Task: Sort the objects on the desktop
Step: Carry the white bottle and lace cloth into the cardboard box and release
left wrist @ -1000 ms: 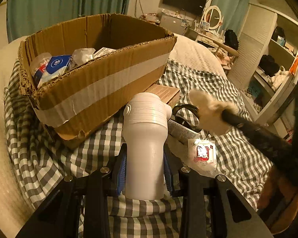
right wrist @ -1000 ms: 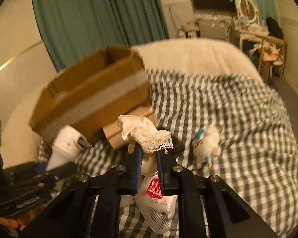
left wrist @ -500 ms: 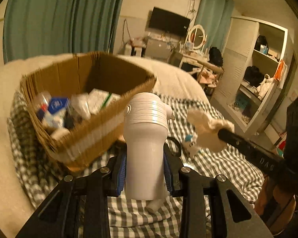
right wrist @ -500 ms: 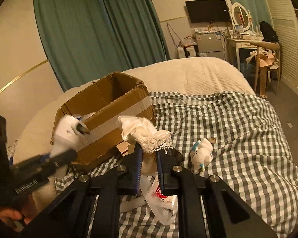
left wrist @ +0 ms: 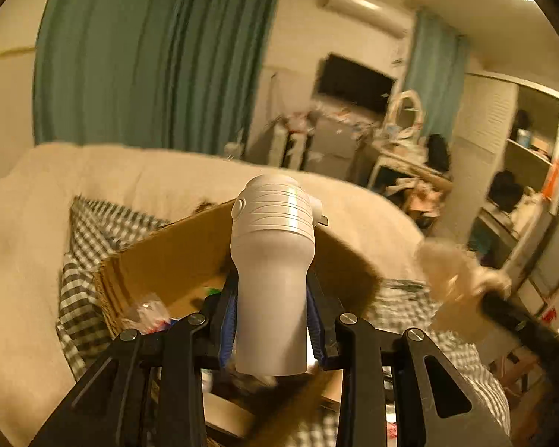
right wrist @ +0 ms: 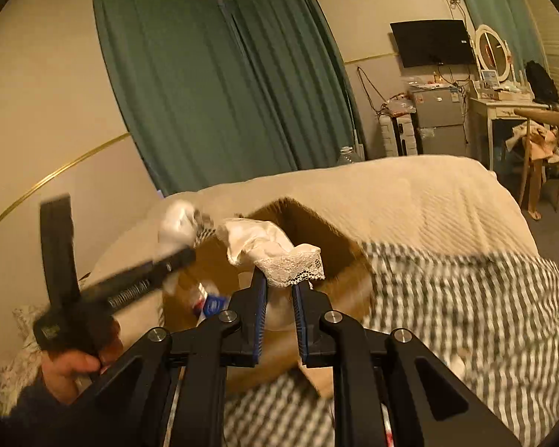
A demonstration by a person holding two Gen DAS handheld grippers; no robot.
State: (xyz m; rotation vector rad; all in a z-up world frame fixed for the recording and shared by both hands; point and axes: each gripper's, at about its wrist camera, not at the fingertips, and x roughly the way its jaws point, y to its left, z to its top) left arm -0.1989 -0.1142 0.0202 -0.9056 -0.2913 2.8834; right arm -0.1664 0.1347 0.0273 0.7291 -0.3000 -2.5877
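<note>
Hovering over the cardboard box [left wrist: 160, 260], both tongs grip items.

In the left wrist view, the white bottle [left wrist: 272, 279] hides much of the cardboard box [left wrist: 175, 257] interior; box contents [left wrist: 149, 313] are blurred beyond identification. The cream cloth [left wrist: 454, 279] is motion-blurred. In the right wrist view, the checked blanket [right wrist: 466, 316] is smeared, and the lower frame edge crops the fingers [right wrist: 259, 313].
</note>
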